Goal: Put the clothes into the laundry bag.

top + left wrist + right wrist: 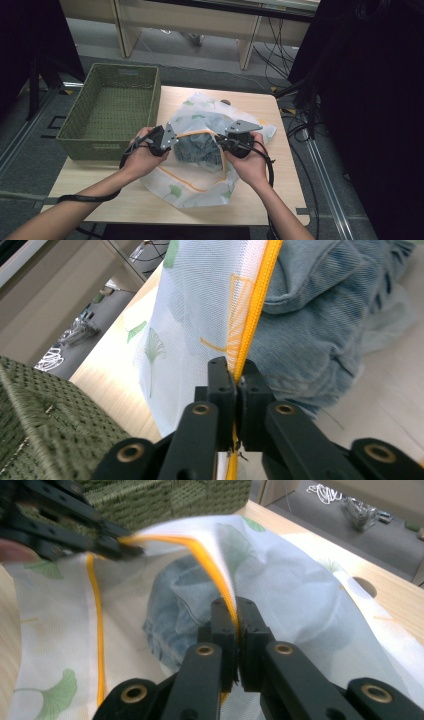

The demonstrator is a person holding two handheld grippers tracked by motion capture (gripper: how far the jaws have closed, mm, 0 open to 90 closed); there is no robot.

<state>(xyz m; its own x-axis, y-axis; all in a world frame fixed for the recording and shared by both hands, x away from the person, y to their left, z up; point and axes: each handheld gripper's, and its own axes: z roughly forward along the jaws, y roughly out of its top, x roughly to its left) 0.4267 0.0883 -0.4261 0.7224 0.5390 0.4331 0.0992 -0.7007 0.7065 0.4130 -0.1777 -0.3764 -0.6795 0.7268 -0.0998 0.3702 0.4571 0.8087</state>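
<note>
On the wooden table [260, 200], beside the green woven basket [112, 107], lies a white mesh laundry bag [200, 187] with denim clothing [197, 147] inside. Left gripper [172, 139] pinches the bag's orange zipper edge [252, 315], jaws pressed tight on it. Right gripper [220, 140] clamps the same orange edge across the opening, holding it up off the denim.
</note>
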